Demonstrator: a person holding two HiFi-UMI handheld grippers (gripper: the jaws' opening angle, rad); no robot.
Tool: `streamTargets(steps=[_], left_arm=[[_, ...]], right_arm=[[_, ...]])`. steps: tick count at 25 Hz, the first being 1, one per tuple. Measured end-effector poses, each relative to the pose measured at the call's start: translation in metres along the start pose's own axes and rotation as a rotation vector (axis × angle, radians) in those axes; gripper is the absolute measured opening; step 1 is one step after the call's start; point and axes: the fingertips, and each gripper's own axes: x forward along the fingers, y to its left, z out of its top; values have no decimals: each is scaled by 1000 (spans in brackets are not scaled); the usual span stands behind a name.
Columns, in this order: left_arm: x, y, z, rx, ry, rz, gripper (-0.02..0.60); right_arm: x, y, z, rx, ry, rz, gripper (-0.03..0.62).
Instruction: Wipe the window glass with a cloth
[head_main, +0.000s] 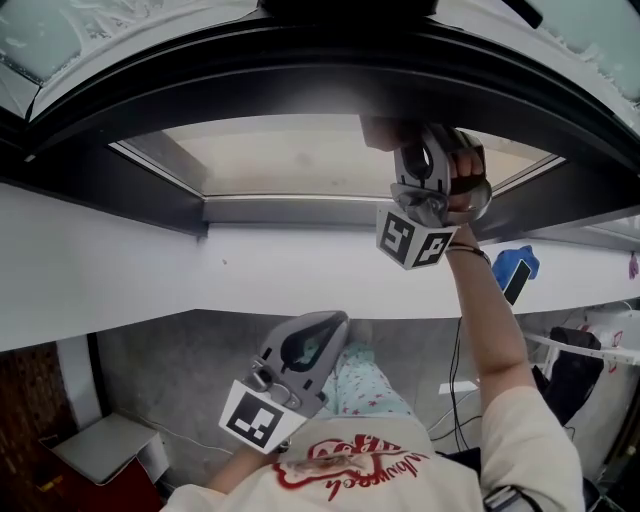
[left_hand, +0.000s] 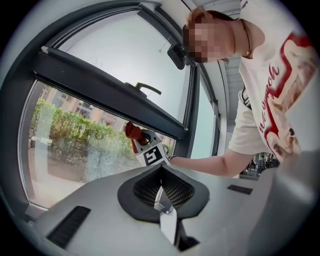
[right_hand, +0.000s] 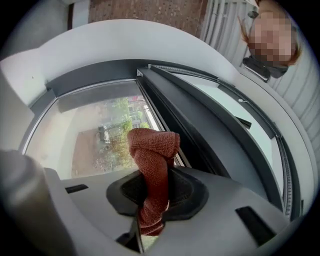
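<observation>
My right hand-held gripper (right_hand: 150, 210) is clamped on the red cloth (right_hand: 152, 150), held up near the window glass (right_hand: 85, 135). My left hand-held gripper (left_hand: 162, 200) is closed and empty. I judge most of the wiping remains.

Held the right arm (head_main: 490, 330) stretched up toward one o'clock in the head view, almost straight, forearm bare. Wrapped the hand (head_main: 468, 178) around the right gripper (head_main: 412, 150), with its marker cube (head_main: 412, 240) hanging below at six o'clock and the nose aimed at twelve o'clock. Pinched a red cloth (right_hand: 152, 150) between those jaws, the bunched end poking out ahead. Held the left gripper (head_main: 330, 325) low near six o'clock, close to the chest, tilted toward one o'clock. Had its jaws pressed together on nothing.
</observation>
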Motion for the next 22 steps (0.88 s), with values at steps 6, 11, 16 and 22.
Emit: streamTargets(steps=[6, 11, 16, 22], left_arm=[[-4, 2, -9, -14, -5, 35, 21], [1, 4, -15, -21, -10, 35, 21], [-1, 6, -24, -33, 3, 33, 21], [-4, 11, -41, -64, 24, 43, 21]], right_arm=[[-2, 12, 1, 58, -38, 6, 64], [-5, 30, -2, 26, -52, 53, 64], [-7, 35, -5, 65, -40, 34, 64], [-10, 51, -7, 95, -27, 44, 64]])
